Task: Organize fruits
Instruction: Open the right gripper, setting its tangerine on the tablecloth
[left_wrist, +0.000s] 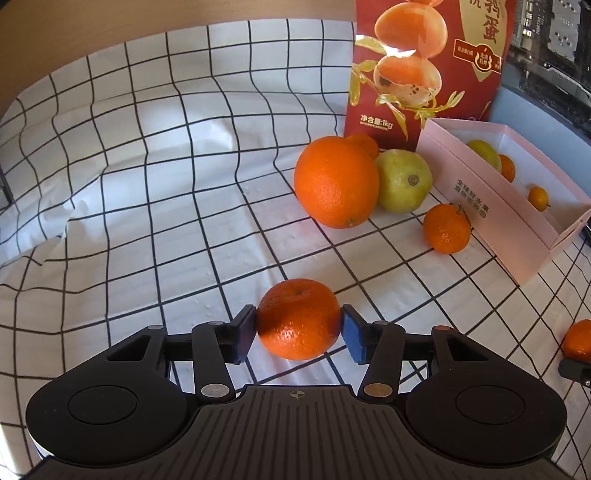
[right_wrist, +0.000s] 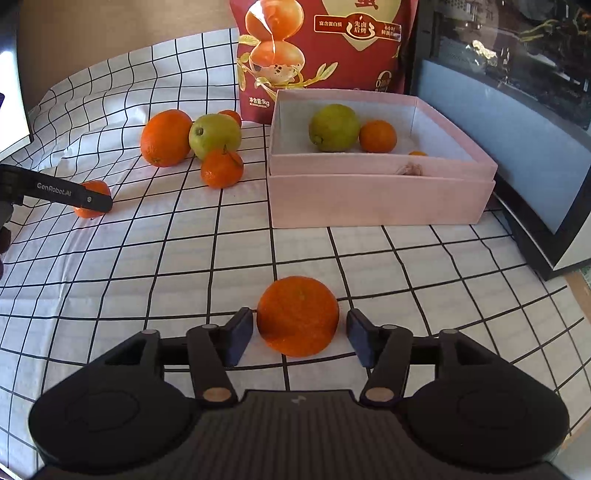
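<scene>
My left gripper (left_wrist: 298, 328) is shut on a mandarin (left_wrist: 298, 319), with both pads touching its sides, on the checked cloth. My right gripper (right_wrist: 300, 330) is open around another mandarin (right_wrist: 297, 315), with small gaps on both sides. A pink box (right_wrist: 376, 197) at the back right holds a green citrus (right_wrist: 333, 127), a small orange (right_wrist: 377, 136) and a tiny orange fruit (right_wrist: 417, 153). Left of the box lie a big orange (right_wrist: 165, 137), a green citrus (right_wrist: 214, 136) and a small mandarin (right_wrist: 221, 168). The left gripper also shows in the right wrist view (right_wrist: 94, 199).
A red snack bag (right_wrist: 325, 55) stands behind the box. A dark cabinet with a glass front (right_wrist: 517, 122) runs along the right. The checked cloth (right_wrist: 147, 258) is wrinkled at the far left. The box also shows in the left wrist view (left_wrist: 491, 206).
</scene>
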